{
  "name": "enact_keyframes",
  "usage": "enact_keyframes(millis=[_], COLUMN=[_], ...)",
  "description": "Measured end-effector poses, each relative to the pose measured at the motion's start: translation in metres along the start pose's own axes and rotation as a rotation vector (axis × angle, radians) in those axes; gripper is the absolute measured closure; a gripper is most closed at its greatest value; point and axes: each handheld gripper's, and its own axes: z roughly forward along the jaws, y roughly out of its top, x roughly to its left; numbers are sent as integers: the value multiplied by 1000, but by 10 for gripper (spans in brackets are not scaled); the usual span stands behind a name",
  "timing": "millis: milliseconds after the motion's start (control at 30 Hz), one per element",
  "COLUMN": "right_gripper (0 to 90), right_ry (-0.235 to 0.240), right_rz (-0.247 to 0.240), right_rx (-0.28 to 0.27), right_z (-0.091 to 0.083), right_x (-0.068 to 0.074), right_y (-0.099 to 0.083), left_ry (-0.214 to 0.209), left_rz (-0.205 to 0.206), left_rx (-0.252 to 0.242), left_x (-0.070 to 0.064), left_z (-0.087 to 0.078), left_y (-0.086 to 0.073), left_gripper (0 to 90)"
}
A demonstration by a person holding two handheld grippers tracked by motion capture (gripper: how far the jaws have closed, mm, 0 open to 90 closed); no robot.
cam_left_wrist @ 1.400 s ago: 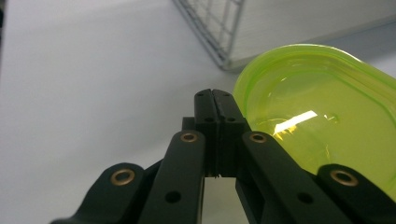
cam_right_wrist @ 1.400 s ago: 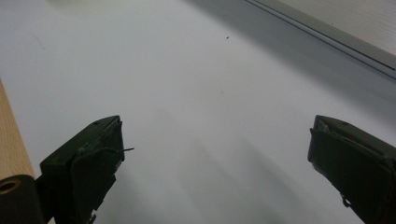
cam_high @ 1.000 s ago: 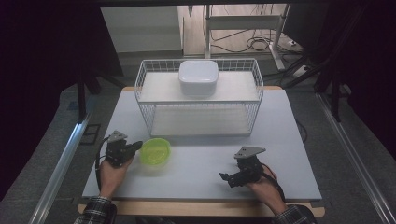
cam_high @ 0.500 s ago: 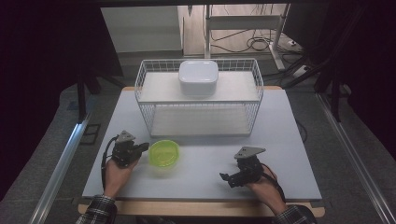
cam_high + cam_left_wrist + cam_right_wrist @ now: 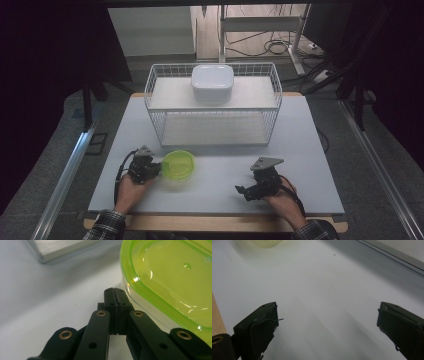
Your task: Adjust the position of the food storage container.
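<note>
A translucent lime-green round container (image 5: 178, 164) sits on the white table in front of the wire rack. My left gripper (image 5: 152, 169) is at its left side; in the left gripper view the jaws of my left gripper (image 5: 115, 291) are pressed together with nothing between them, their tips against the wall of the container (image 5: 175, 277). My right gripper (image 5: 242, 191) rests near the front right of the table, pointing left. Its jaws (image 5: 327, 322) stand wide apart over bare table, and the green container (image 5: 264, 243) is far ahead of them.
A white wire rack (image 5: 215, 120) with two shelves stands at the back middle, a white lidded box (image 5: 212, 82) on its top shelf. The rack's base edge (image 5: 397, 255) shows in the right gripper view. The table's wooden front edge (image 5: 215, 222) runs below both hands.
My left gripper has moved right, and the green container has slid right ahead of it. The right gripper has stayed still.
</note>
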Motion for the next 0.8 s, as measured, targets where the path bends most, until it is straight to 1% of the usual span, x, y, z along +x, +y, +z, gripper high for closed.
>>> enact_keyframes(millis=[100,167,233,333,367,467,633,800], right_gripper=[36,36,36,36,36,36,36,36], right_ry=[-1,-1,-1,-3,-3,-3,-1,0], right_rz=[-3,-3,-3,-2,-2,-2,-3,-5], right_rx=[1,2,2,2,3,5,9,8], right_z=[1,1,1,1,1,2,3,3], right_x=[0,0,0,0,0,0,1,2], right_y=[0,0,0,0,0,0,0,0], left_ry=[-19,-33,-38,-58,-65,-83,-106,-136], left_rz=[7,20,34,43,54,66,105,122], left_rx=[7,12,23,25,32,36,56,64], left_x=[-6,-10,-15,-22,-25,-33,-49,-63], left_z=[5,7,10,14,15,20,31,38], left_y=[2,4,5,7,8,11,15,17], left_gripper=[898,898,898,898,899,898,898,898])
